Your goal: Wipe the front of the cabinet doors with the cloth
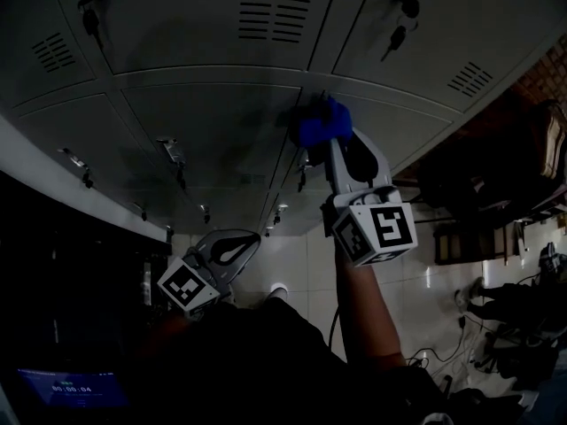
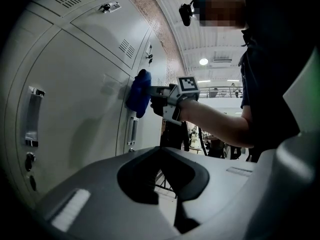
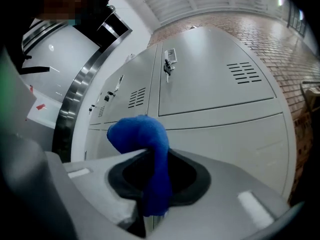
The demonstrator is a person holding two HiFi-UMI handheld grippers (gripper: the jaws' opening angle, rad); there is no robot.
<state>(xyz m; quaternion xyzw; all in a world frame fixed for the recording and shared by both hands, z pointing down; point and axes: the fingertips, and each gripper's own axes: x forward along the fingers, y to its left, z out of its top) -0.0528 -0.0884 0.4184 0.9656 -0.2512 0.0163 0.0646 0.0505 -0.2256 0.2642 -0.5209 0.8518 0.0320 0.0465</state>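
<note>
A blue cloth (image 1: 323, 122) is bunched against a grey metal cabinet door (image 1: 204, 122), close to the seam between two doors. My right gripper (image 1: 332, 144) is shut on the cloth, which pokes up between its jaws and folds over the tip in the right gripper view (image 3: 145, 134). In the left gripper view the cloth (image 2: 138, 93) lies flat on the door face (image 2: 75, 94), with the right gripper (image 2: 160, 96) behind it. My left gripper (image 1: 252, 237) hangs lower, off the doors, jaws together with nothing in them (image 2: 160, 151).
The doors carry handles (image 1: 173, 153), vent slots (image 1: 273, 16) and keys in locks (image 1: 399, 34). A handle (image 2: 32, 116) is near the left gripper. Pale tiled floor (image 1: 292, 264) lies below, dark furniture (image 1: 496, 175) and cables (image 1: 443, 352) at the right.
</note>
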